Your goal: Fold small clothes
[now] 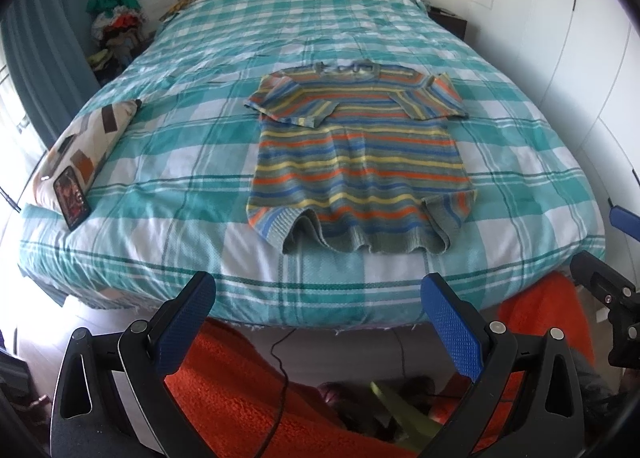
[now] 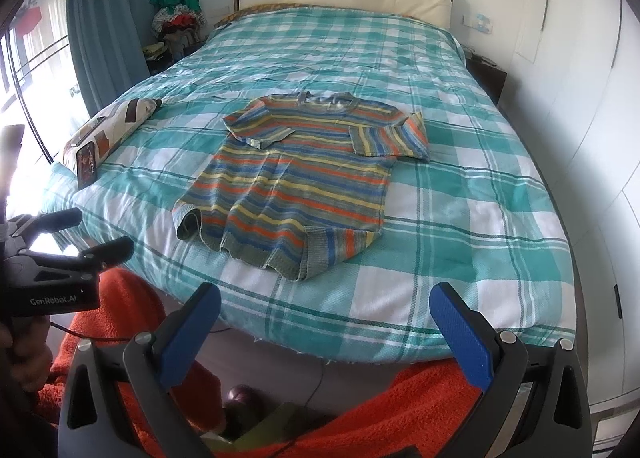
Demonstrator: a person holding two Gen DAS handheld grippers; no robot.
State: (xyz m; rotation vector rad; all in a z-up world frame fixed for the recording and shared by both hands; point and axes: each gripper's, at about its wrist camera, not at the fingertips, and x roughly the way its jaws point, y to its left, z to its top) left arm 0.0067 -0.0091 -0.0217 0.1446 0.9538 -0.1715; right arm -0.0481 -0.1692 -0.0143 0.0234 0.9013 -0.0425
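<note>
checked woven bedspread [image 1: 160, 162]; striped knit sweater [image 1: 352, 162] flat, sleeves folded.

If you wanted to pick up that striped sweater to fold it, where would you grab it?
Probably the bottom hem of the striped sweater, at its two corners, coming from the foot of the bed. The hem lies nearest both open claws, left claw and right claw, and ripples up off the cover, giving an edge to pinch.

White lettering "GenRobot.AI" stands on the black body of the left gripper [image 2: 100, 234], at the frame's lower left.
</note>
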